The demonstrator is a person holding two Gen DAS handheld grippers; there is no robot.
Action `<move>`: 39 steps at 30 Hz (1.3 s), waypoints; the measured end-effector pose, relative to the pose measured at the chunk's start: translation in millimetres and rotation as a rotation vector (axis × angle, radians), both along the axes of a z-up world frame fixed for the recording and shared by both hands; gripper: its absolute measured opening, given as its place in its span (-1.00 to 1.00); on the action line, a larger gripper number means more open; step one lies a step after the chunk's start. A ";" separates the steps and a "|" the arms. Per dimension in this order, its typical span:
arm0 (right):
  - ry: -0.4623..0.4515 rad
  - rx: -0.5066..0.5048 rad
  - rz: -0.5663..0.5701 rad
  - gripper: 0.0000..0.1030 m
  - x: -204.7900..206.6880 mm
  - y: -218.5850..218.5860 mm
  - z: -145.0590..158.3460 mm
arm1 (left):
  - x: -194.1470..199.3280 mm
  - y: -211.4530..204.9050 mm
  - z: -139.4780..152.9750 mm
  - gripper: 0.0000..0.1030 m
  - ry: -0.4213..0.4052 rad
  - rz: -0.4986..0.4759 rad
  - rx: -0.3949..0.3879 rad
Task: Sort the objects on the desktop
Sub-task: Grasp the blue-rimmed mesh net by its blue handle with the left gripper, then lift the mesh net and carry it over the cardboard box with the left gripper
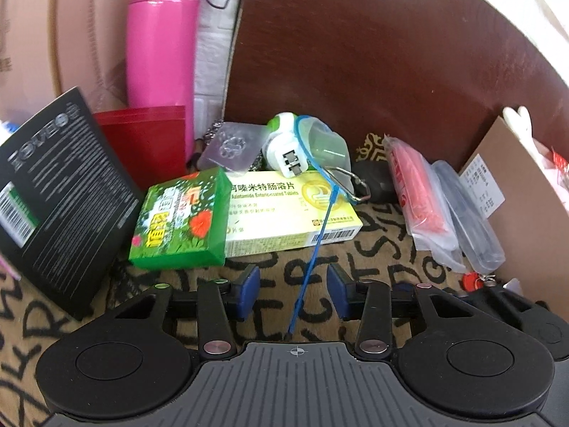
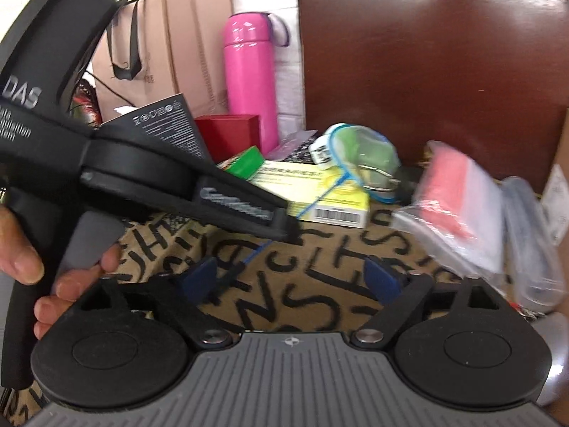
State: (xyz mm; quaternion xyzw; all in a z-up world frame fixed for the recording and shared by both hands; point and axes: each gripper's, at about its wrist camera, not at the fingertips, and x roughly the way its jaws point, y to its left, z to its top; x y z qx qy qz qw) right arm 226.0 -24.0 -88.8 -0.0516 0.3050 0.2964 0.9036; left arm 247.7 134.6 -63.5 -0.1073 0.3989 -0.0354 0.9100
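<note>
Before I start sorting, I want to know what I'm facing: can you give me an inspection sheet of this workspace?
Surface: lettered cloth, mostly covered at the back.
Job's things: green box leaning on yellow box; black box; red box; pink bottle; plug.
Clutter: red bagged pack, clear case.
Grippers: left gripper open, blue cord between its fingers; right gripper open, holding nothing.
Cables: only the blue cord.
Surroundings: brown chair back, cardboard box.
</note>
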 end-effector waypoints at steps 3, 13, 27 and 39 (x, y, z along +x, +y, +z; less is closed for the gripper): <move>0.021 0.002 0.017 0.42 6.5 7.6 -4.8 | 6.7 3.6 0.4 -0.14 0.023 -0.041 0.004; 0.047 0.045 0.031 -0.26 17.4 8.1 -11.4 | 25.6 -6.5 -5.5 -0.11 0.049 -0.075 -0.002; 0.102 -0.013 0.041 -0.76 -13.7 -45.0 0.0 | 28.0 -39.7 -10.3 -0.20 0.071 -0.057 -0.087; 0.128 -0.069 0.072 -0.84 -61.1 -87.1 2.4 | 3.6 -72.6 -8.8 -0.29 0.091 -0.083 -0.165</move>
